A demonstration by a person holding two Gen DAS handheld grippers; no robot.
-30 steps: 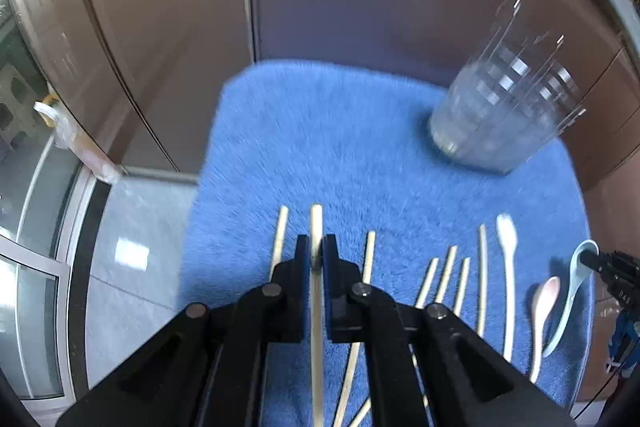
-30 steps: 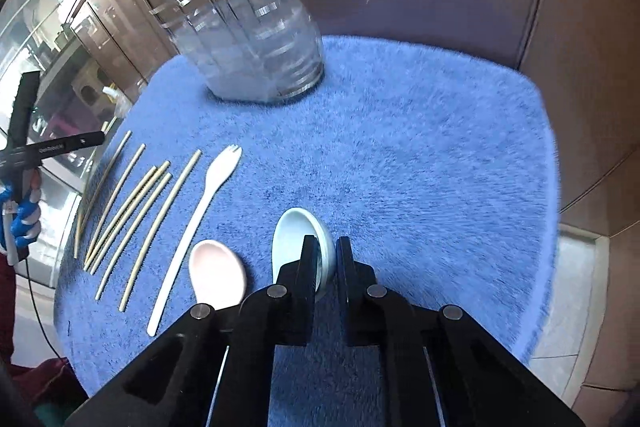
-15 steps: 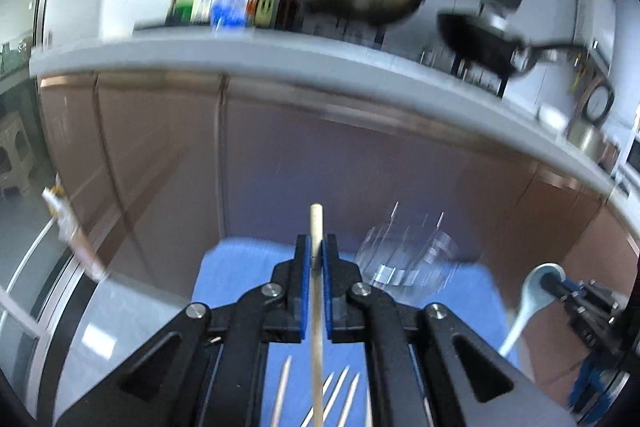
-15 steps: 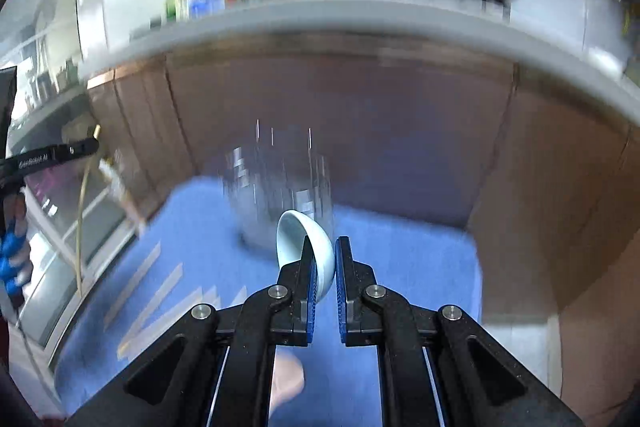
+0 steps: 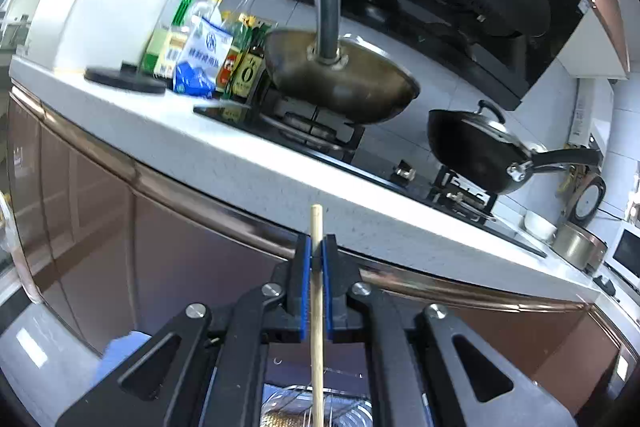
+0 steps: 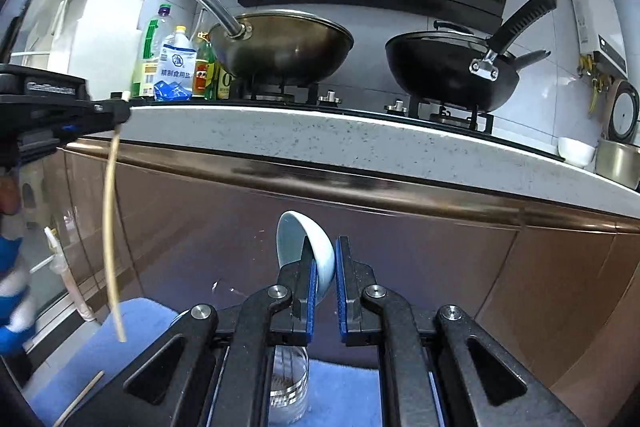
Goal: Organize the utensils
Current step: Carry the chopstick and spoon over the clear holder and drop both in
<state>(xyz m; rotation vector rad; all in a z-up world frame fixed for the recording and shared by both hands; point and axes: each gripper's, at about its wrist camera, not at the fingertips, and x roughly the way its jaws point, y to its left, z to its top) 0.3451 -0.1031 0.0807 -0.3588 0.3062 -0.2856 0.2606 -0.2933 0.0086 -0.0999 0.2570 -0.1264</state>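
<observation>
The left tongs [image 5: 316, 263] clamp one thin pale wooden chopstick [image 5: 317, 307], upright, its lower end cut off by the frame. The right tongs [image 6: 324, 267] grip one pale blue ceramic spoon [image 6: 306, 247]; its handle is hidden. Below, one clear glass holder [image 6: 289, 387] on the blue fuzzy mat [image 6: 120, 331] is partly hidden.

Open air lies ahead of both raised grippers; brown cabinet fronts [image 6: 400, 247] and countertop edge [image 6: 360, 139] block farther forward.

Two woks [image 6: 280, 43] on the stove, two chopsticks [image 6: 110, 227], one pale blue spoon [image 6: 308, 251], one clear holder [image 6: 288, 387].
</observation>
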